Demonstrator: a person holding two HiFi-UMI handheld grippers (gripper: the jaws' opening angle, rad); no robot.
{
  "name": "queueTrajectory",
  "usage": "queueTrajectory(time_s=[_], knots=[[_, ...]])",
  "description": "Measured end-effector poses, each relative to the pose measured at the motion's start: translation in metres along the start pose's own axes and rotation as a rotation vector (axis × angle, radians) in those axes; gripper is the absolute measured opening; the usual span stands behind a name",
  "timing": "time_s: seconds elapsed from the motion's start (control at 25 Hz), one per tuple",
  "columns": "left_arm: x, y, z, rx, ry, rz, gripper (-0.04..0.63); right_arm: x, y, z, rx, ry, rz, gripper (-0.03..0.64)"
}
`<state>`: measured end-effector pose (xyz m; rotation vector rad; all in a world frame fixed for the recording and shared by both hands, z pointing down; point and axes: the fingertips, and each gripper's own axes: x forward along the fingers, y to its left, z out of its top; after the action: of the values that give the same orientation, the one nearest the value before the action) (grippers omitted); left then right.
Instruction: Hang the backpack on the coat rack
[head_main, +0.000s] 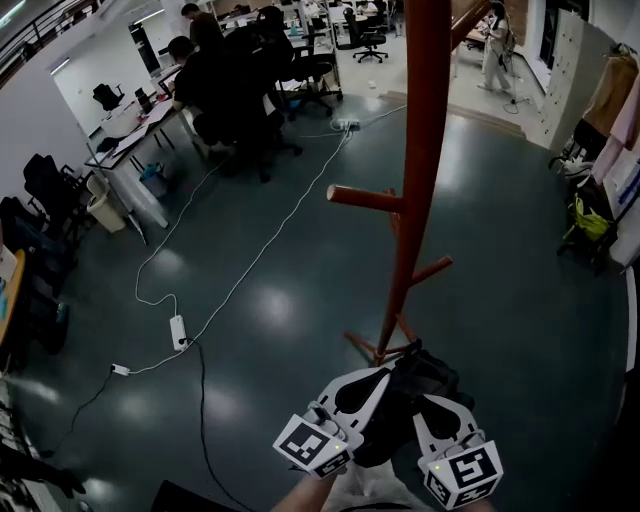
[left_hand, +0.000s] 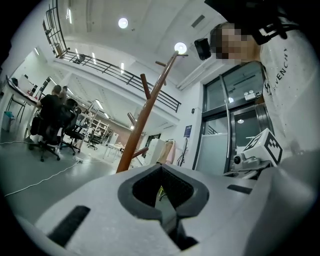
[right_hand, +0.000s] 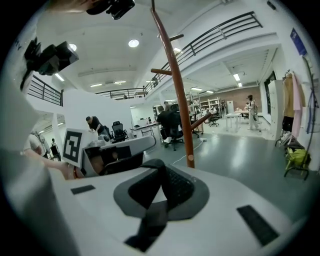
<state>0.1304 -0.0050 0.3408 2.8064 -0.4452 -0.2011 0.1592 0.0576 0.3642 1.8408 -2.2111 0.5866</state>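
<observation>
While the backpack (head_main: 425, 372) is held low between the two grippers, near the foot of the coat rack (head_main: 418, 180), it is seen only as a bunched black mass. Its long axis and the way its top points cannot be told, nor whether it is zipped or what is inside. Left gripper (head_main: 370, 395): jaws pressed together on a dark strap of the backpack, as noted in the left gripper view (left_hand: 162, 187); a sliver of yellow-green is seen in the pad hollow. Right gripper (head_main: 430, 415): jaws likewise pinched on a black strap, which is draped out over the near jaw face in the right gripper view (right_hand: 160, 190). No part of the backpack is seen on a peg. The coat rack is recorded as upright — one red-brown pole with its long axis vertical. A peg (head_main: 365, 197) juts roughly level toward the left of the head view, and lower pegs slant upward. A pale bin (head_main: 105, 212) is noted beside a desk at far left, contents not visible. A yellow-green bag (head_main: 590, 220) is noted on the floor at far right.
</observation>
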Motion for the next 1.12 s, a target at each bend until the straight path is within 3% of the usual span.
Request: queueTrajectory(time_s=[0.2,0.6,0.84,1.12], knots=[[0.023,0.013,-0.005,-0.029,0.023,0.009,0.009,0.031,-0.022,0.011,-0.006,0.01,0.007,0.034],[0.062,0.059,-0.012,-0.011,0.01,-0.012,0.009,0.074,-0.065,0.023,0.032,0.032,-0.087,0.034],[0.066,0.084,-0.003,-0.064,-0.022,-0.001,0.009,0.089,-0.082,0.045,0.018,0.059,-0.14,0.034],[0.075,0.084,-0.002,-0.081,-0.019,-0.004,0.009,0.102,-0.101,0.058,-0.003,0.1,-0.168,0.034]])
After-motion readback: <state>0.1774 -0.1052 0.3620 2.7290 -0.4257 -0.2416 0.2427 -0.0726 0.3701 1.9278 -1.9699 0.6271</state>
